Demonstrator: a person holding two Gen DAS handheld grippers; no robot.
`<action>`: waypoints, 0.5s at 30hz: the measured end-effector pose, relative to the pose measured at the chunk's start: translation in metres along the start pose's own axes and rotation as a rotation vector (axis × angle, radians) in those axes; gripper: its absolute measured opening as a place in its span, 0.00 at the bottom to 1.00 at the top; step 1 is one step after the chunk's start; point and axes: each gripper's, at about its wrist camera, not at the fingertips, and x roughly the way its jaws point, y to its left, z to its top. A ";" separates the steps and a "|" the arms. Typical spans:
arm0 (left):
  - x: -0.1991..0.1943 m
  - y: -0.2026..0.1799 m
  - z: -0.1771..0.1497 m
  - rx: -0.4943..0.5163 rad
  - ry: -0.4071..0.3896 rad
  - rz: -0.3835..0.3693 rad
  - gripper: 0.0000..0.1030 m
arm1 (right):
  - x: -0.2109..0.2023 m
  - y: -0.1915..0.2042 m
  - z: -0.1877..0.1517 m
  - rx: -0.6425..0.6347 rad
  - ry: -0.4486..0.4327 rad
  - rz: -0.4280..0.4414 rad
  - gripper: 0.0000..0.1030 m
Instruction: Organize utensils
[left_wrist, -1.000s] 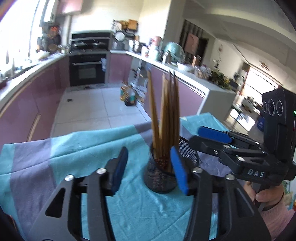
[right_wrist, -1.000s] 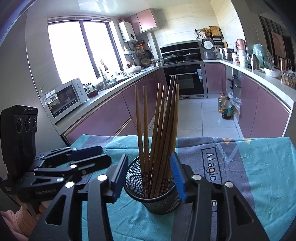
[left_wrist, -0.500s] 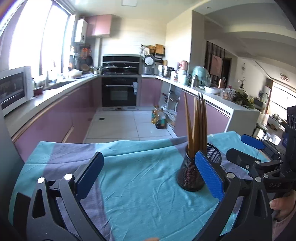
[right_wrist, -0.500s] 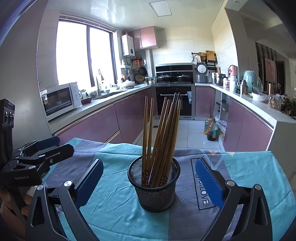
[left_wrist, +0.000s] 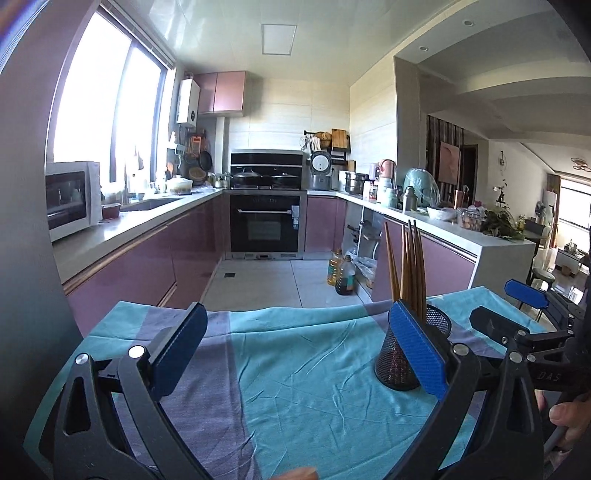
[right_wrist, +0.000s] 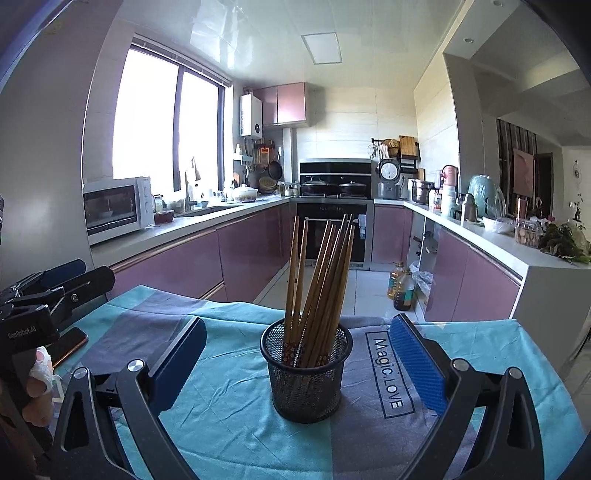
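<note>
Tools (left_wrist: 295, 350) (right_wrist: 297, 360) level, both spread wide, empty — chopsticks (right_wrist: 319, 280) upright, perhaps ten, in mesh holder (right_wrist: 306, 373).

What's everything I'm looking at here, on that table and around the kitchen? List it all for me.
chopsticks: a bundle, count unclear, brown wood, standing in the holder
mesh holder: one, black, mid-table on the cloth
tablecloth: one, teal and grey-purple, printed "Magic.LOVE", covering the table
phone: one, dark, at the table's left edge
microwave: one, white, left counter
oven: one, black, back wall
rice cooker: one, white and silver, beside the stove
oil bottles: two, amber, on the floor
left gripper: black, blue pads, open, empty
right gripper: black, blue pads, open around the holder, not touching
</note>
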 end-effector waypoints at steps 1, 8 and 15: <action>-0.003 0.000 0.000 -0.003 -0.007 0.005 0.95 | -0.003 0.002 0.000 0.000 -0.006 -0.001 0.94; -0.019 0.002 -0.001 -0.014 -0.043 0.025 0.95 | -0.006 0.004 -0.003 0.007 -0.021 -0.006 0.94; -0.027 0.001 -0.003 -0.008 -0.052 0.038 0.95 | -0.012 0.007 -0.002 0.003 -0.041 -0.008 0.94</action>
